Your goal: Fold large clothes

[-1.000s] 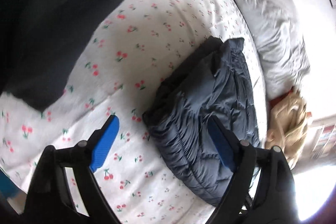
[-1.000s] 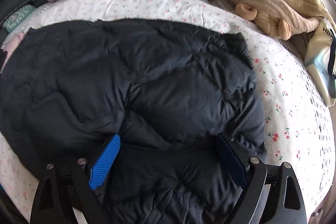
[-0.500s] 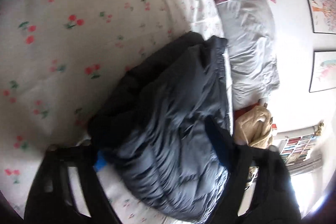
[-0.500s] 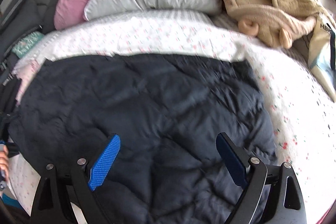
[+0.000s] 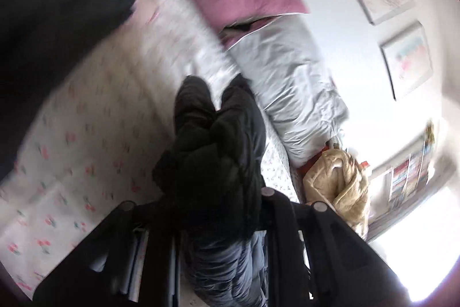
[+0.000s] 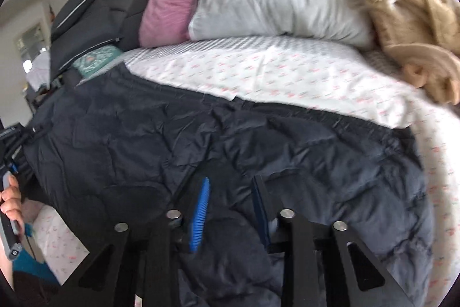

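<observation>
No readable text, labels or numbers anywhere.

Left tool [image 5: 218, 220] tips seemingly under jacket [image 5: 218, 151]

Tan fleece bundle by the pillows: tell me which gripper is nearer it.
Right. The right gripper grips the dark puffer jacket mid-bed, the tan fleece bundle ahead to its right; the left gripper holds the jacket's far left edge.
</observation>
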The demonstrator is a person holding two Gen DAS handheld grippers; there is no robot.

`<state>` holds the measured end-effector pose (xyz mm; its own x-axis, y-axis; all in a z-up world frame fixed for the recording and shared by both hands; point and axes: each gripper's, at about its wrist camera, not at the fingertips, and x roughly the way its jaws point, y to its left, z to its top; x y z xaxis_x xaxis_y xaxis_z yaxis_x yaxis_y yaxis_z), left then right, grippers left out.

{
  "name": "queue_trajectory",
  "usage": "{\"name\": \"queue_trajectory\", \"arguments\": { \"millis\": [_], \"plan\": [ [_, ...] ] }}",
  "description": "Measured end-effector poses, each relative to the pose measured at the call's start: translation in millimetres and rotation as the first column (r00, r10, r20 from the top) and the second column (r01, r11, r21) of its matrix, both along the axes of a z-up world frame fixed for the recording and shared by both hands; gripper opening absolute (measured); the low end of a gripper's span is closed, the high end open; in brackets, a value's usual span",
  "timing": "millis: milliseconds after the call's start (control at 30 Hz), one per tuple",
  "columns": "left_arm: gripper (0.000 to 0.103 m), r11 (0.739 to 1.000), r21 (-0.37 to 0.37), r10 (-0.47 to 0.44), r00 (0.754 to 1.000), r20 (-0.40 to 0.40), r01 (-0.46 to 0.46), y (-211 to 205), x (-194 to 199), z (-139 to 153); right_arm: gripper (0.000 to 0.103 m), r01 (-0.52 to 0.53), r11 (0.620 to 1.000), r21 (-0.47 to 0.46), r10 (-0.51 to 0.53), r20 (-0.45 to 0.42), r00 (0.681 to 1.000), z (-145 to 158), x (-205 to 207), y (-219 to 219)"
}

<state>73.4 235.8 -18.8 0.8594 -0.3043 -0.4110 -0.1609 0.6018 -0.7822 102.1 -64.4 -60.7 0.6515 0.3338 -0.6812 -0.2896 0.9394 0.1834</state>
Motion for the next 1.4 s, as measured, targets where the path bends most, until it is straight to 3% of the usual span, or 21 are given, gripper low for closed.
{"name": "queue_trajectory", "arguments": {
  "millis": [200, 233, 400, 533, 700, 800, 833, 867, 933, 1067, 1167, 1300, 1400],
  "plan": [
    [0.018, 0.995, 0.068, -0.086, 0.984, 0.158, 0.076, -22.0, -10.3, 37.9, 0.023, -0.169, 0.984, 0.054, 0.174, -0.108, 0.979, -32.6, 11.8, 61.4],
    [0.018, 0.992, 0.077, -0.111, 0.977, 0.181, 0.099, -28.3, -9.5, 42.6, 0.018, -0.179, 0.982, 0.063, 0.186, -0.133, 0.973, -40.0, 13.2, 69.3],
    [0.018, 0.954, 0.171, -0.281, 0.933, 0.226, 0.246, -86.3, 5.1, 54.6, 0.017, -0.144, 0.982, 0.124, 0.169, -0.230, 0.958, -74.1, 31.0, 78.5],
    [0.019, 0.920, 0.198, -0.381, 0.888, 0.256, 0.338, -124.8, 13.3, 59.0, 0.017, -0.111, 0.981, 0.159, 0.152, -0.273, 0.950, -65.8, 36.9, 65.6],
    [0.020, 0.856, 0.238, -0.510, 0.826, 0.241, 0.459, -176.6, 18.1, 59.5, 0.020, -0.024, 0.934, 0.357, 0.105, -0.208, 0.972, -23.7, 38.1, -10.9],
    [0.021, 0.792, 0.283, -0.599, 0.778, 0.191, 0.541, -213.7, 21.4, 51.6, 0.027, 0.083, 0.906, 0.415, 0.004, -0.205, 0.979, -11.5, 36.6, -68.6],
    [0.022, 0.767, 0.299, -0.628, 0.760, 0.167, 0.568, -224.6, 22.3, 48.0, 0.034, 0.117, 0.895, 0.429, -0.026, -0.212, 0.977, -10.6, 35.8, -85.5],
    [0.023, 0.728, 0.321, -0.667, 0.734, 0.127, 0.606, -239.6, 23.8, 41.7, 0.050, 0.161, 0.881, 0.444, -0.064, -0.226, 0.972, -10.4, 34.5, -104.3],
    [0.025, 0.667, 0.341, -0.719, 0.692, 0.062, 0.662, -259.3, 24.6, 29.1, 0.068, 0.261, 0.843, 0.470, -0.151, -0.258, 0.954, -9.0, 30.5, -133.7],
    [0.028, 0.508, 0.354, -0.807, 0.578, -0.123, 0.785, -301.9, 20.9, -9.9, 0.068, 0.371, 0.751, 0.546, -0.246, -0.290, 0.925, -11.5, 21.2, -189.2],
    [0.031, 0.413, 0.377, -0.836, 0.509, -0.204, 0.829, -323.6, 9.8, -31.3, 0.068, 0.332, 0.714, 0.617, -0.226, -0.246, 0.943, -5.7, 14.3, -207.7],
    [0.034, 0.343, 0.397, -0.856, 0.458, -0.241, 0.851, -335.8, -4.3, -34.4, 0.068, 0.198, 0.699, 0.687, -0.088, -0.192, 0.977, 2.2, 24.6, -190.9],
    [0.042, 0.314, 0.406, -0.859, 0.439, -0.264, 0.858, -337.5, -7.7, -27.0, 0.068, 0.191, 0.738, 0.647, -0.034, -0.247, 0.968, -15.1, 44.5, -167.7]
  ]
}}
